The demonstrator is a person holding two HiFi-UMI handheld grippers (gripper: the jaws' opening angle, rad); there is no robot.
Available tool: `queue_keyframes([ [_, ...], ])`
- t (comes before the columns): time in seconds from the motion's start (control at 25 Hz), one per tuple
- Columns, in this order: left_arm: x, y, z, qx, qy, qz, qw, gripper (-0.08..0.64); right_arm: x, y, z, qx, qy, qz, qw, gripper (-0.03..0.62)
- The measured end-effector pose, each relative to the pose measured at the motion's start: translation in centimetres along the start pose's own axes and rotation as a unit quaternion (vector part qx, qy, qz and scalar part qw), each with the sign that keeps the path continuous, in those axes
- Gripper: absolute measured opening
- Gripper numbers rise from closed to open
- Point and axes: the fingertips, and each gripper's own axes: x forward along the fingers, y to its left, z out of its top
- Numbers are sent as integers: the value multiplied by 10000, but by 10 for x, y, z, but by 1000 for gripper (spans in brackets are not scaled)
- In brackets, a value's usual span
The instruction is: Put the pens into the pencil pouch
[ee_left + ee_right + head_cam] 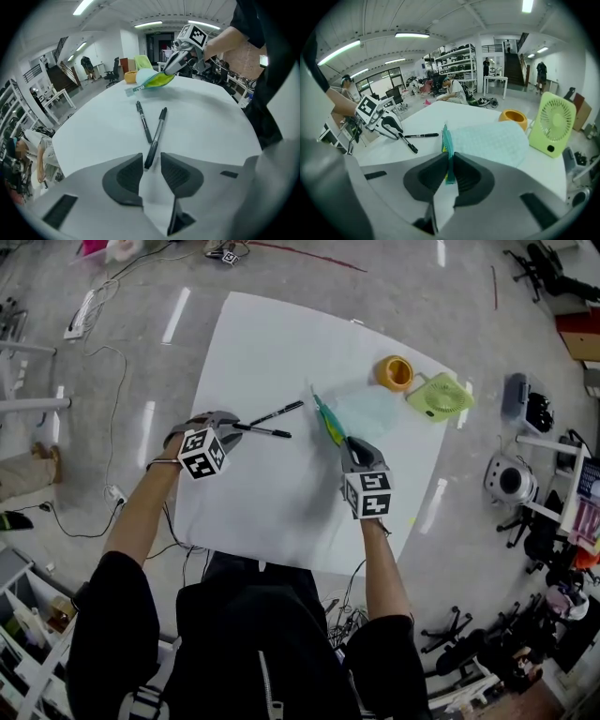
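The pouch (492,140) is mesh cloth, pens (155,136) glossy plastic.

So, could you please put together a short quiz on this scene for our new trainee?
1. True or false: the right gripper is shut on the edge of the pencil pouch.
2. How many pens lie on the table?
3. What lies between the open jaws of the left gripper? A: the end of one pen. B: both pens. C: nothing.

Key:
1. True.
2. Two.
3. A. The pads do not yet press on it.
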Motion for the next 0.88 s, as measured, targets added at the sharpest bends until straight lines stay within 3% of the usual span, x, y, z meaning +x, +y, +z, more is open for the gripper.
queue_keyframes([
  [0.28, 0, -8, 0, -77, -65, -119, 9999, 61, 0, -1, -2, 53, -52, 40, 10000, 49],
  [0.6, -5, -10, 7, -77, -327, 129, 9994, 55, -1, -2, -6, 45, -39, 26, 10000, 48],
  [0.88, -17, -4, 23, -433, -598, 267, 9969, 55, 0, -4, -3, 139, -103, 30, 9998, 48],
])
